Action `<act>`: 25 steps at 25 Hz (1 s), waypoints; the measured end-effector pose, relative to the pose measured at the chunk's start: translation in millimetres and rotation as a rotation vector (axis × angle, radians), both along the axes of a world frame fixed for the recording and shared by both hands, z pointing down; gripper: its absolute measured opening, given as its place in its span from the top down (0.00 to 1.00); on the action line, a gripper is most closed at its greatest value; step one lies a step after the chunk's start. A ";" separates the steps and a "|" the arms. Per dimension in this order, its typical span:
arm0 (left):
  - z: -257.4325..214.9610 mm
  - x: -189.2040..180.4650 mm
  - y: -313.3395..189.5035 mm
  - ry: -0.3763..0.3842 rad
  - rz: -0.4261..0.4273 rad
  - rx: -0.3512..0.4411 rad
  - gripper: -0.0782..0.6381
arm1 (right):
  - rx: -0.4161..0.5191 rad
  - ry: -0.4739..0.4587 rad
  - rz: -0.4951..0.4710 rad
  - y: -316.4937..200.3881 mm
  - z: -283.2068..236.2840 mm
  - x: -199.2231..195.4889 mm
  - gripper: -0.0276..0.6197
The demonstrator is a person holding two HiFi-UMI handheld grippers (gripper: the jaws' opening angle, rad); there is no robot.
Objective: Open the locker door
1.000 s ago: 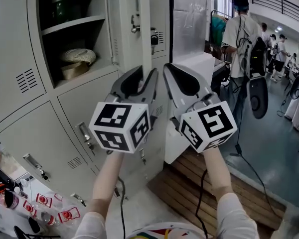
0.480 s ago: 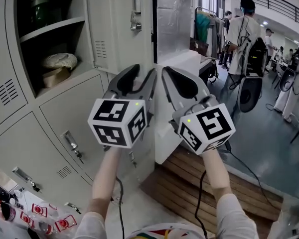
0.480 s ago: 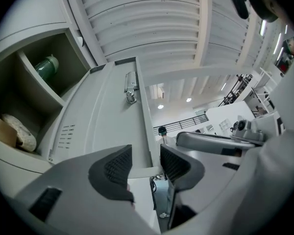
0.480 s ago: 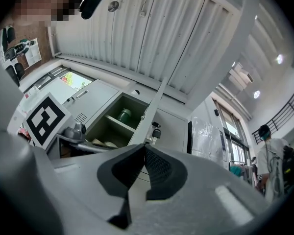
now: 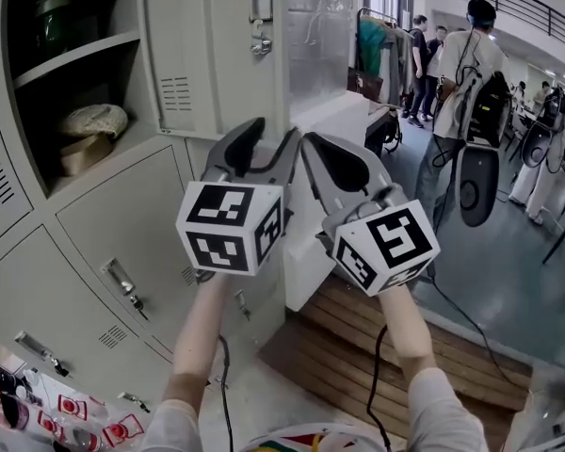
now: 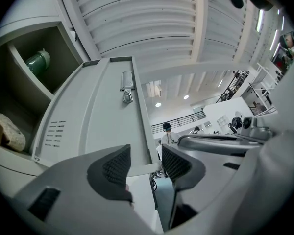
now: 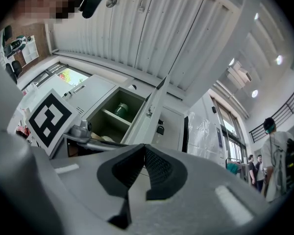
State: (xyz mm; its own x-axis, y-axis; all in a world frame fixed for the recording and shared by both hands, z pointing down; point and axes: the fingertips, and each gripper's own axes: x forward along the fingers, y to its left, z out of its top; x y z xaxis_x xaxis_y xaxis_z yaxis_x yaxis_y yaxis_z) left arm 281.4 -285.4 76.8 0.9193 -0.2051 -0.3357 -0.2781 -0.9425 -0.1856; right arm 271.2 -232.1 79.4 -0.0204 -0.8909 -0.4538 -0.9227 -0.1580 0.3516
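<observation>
My two forearms reach up from the bottom of the head view, each ending in a marker cube. The left gripper [image 5: 264, 139] [image 6: 144, 163] sits just under the bottom edge of the locker door [image 5: 217, 55] [image 6: 98, 116] [image 7: 149, 114]. Its jaws are spread and have just been opening. The door's bottom edge shows through the gap between them, but neither pad presses on it, so it pinches nothing. The right gripper [image 5: 307, 139] [image 7: 143, 153] is just beside the left one, on the side away from the door's hinge. Its pads are pressed together with nothing between them.

The door itself is already swung out from the locker row and stands edge-on toward me. A metal latch [image 5: 260, 40] [image 6: 127, 87] is near its free edge, above both grippers. Behind the door to the left is the opened compartment [image 5: 66, 83], with a shelf [image 5: 71, 55] across it. A green jar [image 6: 38, 61] stands on the shelf and a pale bundle [image 5: 92, 119] [image 6: 10, 131] lies below it. Under the door the lower lockers are closed, one with a handle [image 5: 122, 279]. To the door's right, wooden boards [image 5: 358, 337] cover the floor. Farther off on that side hangs a clothes rack [image 5: 381, 40], and a person with a backpack [image 5: 471, 73] stands with their back to me.
</observation>
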 end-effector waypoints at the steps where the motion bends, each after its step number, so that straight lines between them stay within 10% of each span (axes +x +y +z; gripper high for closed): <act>1: 0.2 2.4 -1.2 -0.002 0.002 -0.001 0.63 | -0.001 -0.001 0.003 -0.3 0.6 2.1 0.95; 25: 1.2 41.1 -20.3 -0.045 -0.034 -0.027 0.63 | -0.001 -0.028 0.025 12.5 11.2 26.3 0.95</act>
State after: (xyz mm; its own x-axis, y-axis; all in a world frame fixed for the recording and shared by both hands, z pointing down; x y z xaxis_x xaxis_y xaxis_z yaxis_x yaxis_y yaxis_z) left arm 322.4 -305.7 78.0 0.9258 -0.2454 -0.2877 -0.3023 -0.9373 -0.1733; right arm 297.5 -219.6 90.7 0.0140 -0.8912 -0.4534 -0.9279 -0.1806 0.3262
